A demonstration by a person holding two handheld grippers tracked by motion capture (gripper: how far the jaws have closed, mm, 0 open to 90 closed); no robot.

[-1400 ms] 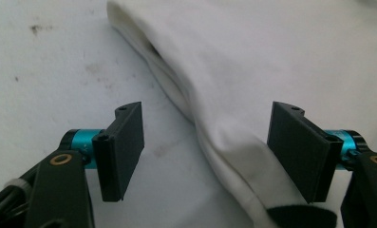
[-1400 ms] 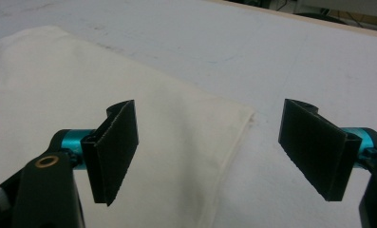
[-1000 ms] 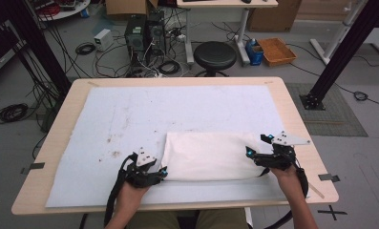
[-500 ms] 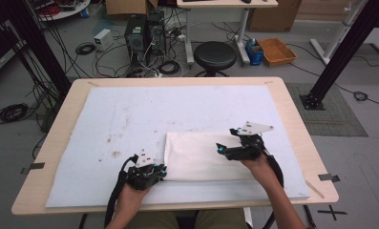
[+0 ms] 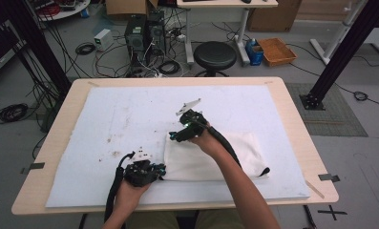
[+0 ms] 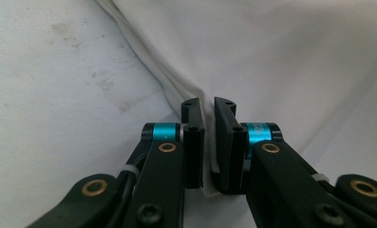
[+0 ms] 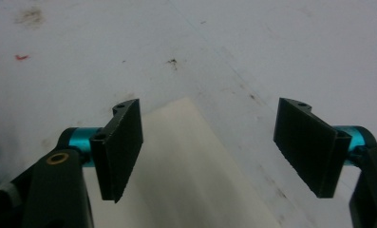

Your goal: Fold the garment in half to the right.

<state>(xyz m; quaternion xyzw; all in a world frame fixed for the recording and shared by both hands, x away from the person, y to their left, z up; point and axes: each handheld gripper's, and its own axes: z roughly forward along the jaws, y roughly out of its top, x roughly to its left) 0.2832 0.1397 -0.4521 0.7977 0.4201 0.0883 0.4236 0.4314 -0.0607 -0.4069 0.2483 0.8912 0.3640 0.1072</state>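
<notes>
Wooden bench (image 5: 292, 125) w/ stained white mat (image 5: 130, 109) on top. White cloth (image 5: 211, 160) folded near front edge, centre-right. Beyond far edge: black stool (image 5: 215, 55), PC towers (image 5: 144, 33), orange tray (image 5: 277, 50), cables on floor. Left gripper (image 5: 157, 171) clenched on cloth's near-left corner. Right gripper (image 5: 175, 136) over cloth's far-left corner, jaws just been closing, wide apart, grasping nothing.

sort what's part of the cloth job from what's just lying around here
In the job:
- folded white cloth
- left gripper, shut on the cloth's corner
- right gripper, jaws open over a cloth corner

Lying about:
- black stool
- orange tray
- computer towers
</notes>
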